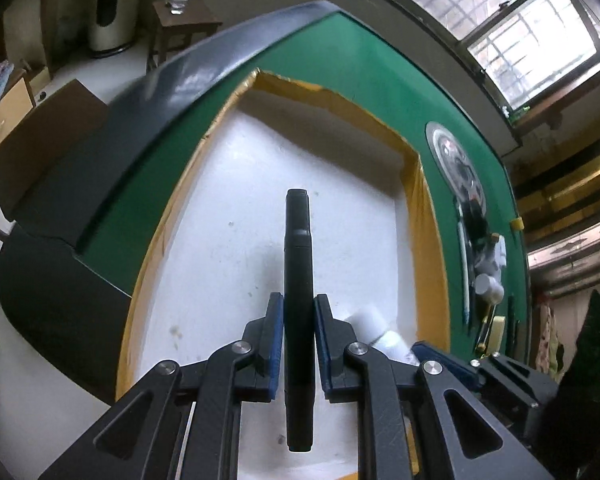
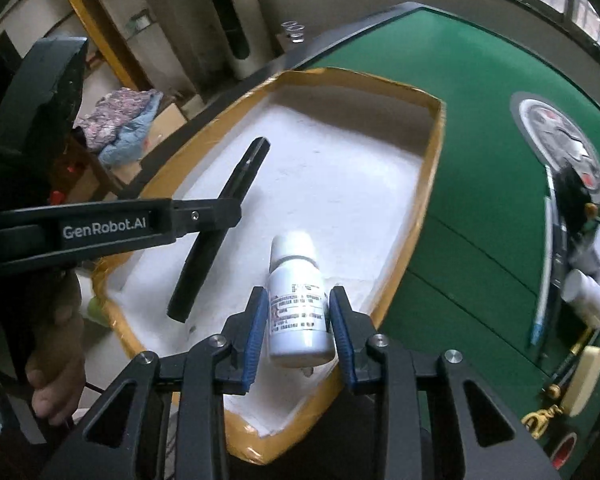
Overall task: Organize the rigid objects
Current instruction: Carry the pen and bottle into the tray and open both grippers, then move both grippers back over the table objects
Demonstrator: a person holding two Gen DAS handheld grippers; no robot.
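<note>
Over the white foam tray [image 2: 340, 152] on the green worktop [image 2: 480, 208], I have both tools working. My left hand-held gripper [image 1: 299, 344] pinches a long black bar [image 1: 298, 280] between its blue pads, the bar held above the tray floor. My right hand-held gripper [image 2: 299, 328] brackets a white labelled bottle [image 2: 298, 304] lying inside the tray near its right rim; pads sit just beside its sides, contact I cannot tell. Loose items [image 2: 580, 272] lie in a cluster well apart on the green felt.
</note>
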